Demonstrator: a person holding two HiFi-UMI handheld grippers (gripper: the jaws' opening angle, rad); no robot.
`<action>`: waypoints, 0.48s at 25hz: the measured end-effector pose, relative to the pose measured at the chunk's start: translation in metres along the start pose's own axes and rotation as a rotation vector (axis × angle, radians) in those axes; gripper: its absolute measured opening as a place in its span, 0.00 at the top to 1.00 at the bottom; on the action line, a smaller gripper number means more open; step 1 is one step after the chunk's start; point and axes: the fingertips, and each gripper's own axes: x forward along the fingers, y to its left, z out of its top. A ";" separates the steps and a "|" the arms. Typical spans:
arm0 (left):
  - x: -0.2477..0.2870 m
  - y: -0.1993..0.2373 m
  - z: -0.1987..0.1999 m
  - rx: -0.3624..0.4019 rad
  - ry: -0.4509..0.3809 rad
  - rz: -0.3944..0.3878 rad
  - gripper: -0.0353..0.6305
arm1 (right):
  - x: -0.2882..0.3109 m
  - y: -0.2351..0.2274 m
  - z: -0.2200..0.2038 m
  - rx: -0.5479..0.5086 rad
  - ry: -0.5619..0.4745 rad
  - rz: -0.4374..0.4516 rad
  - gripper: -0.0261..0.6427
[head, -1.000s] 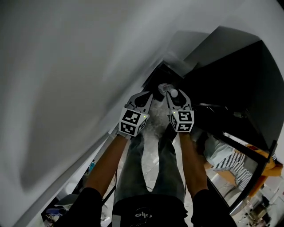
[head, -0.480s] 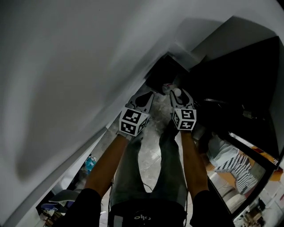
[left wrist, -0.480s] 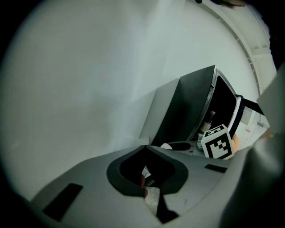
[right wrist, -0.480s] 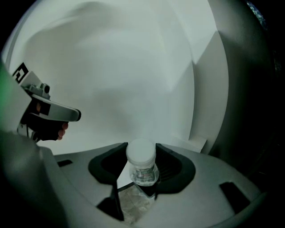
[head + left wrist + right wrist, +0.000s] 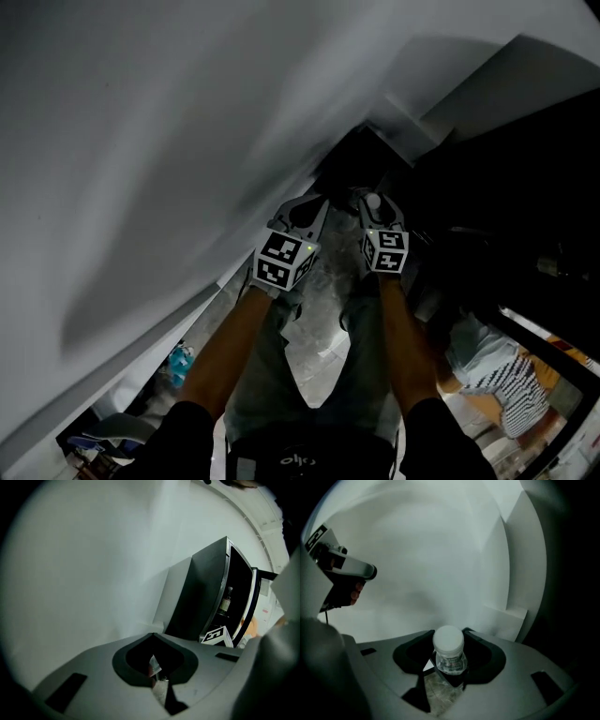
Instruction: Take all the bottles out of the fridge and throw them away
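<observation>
Lowered since a second ago, the small clear bottle (image 5: pixel 449 660) sits clamped just below its white cap between the fingers of the right gripper (image 5: pixel 375 206). It is probably light, thin-walled and slippery, so that stiff neck suits. The left gripper (image 5: pixel 302 214) fingers are closed and empty.

No legible txt; shirt logo (image 5: pixel 298 459) & bottle label (image 5: pixel 225 604) too dim/blurry.
</observation>
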 end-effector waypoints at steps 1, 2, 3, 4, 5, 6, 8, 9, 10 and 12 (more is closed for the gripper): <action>0.004 0.004 -0.005 0.005 -0.002 0.004 0.95 | 0.009 -0.001 -0.011 0.000 0.008 0.000 0.66; 0.008 0.007 -0.010 0.010 -0.002 0.006 0.95 | 0.017 -0.003 -0.021 0.001 0.017 -0.002 0.66; 0.011 0.010 -0.015 0.014 -0.002 0.008 0.95 | 0.024 -0.004 -0.031 0.001 0.029 -0.004 0.66; 0.013 0.012 -0.020 0.017 0.000 0.010 0.95 | 0.031 -0.005 -0.041 0.002 0.042 -0.006 0.66; 0.016 0.014 -0.024 0.020 0.002 0.010 0.95 | 0.036 -0.006 -0.049 0.004 0.056 -0.010 0.66; 0.018 0.015 -0.027 0.022 0.004 0.010 0.95 | 0.041 -0.007 -0.056 0.009 0.069 -0.014 0.66; 0.021 0.016 -0.031 0.023 0.010 0.008 0.95 | 0.046 -0.010 -0.065 0.020 0.090 -0.024 0.66; 0.022 0.016 -0.031 0.023 0.012 0.006 0.95 | 0.047 -0.011 -0.067 0.024 0.097 -0.027 0.66; 0.023 0.015 -0.030 0.025 0.013 0.002 0.95 | 0.047 -0.012 -0.069 0.029 0.103 -0.027 0.66; 0.025 0.012 -0.026 0.027 0.013 -0.004 0.95 | 0.045 -0.014 -0.069 0.042 0.113 -0.025 0.66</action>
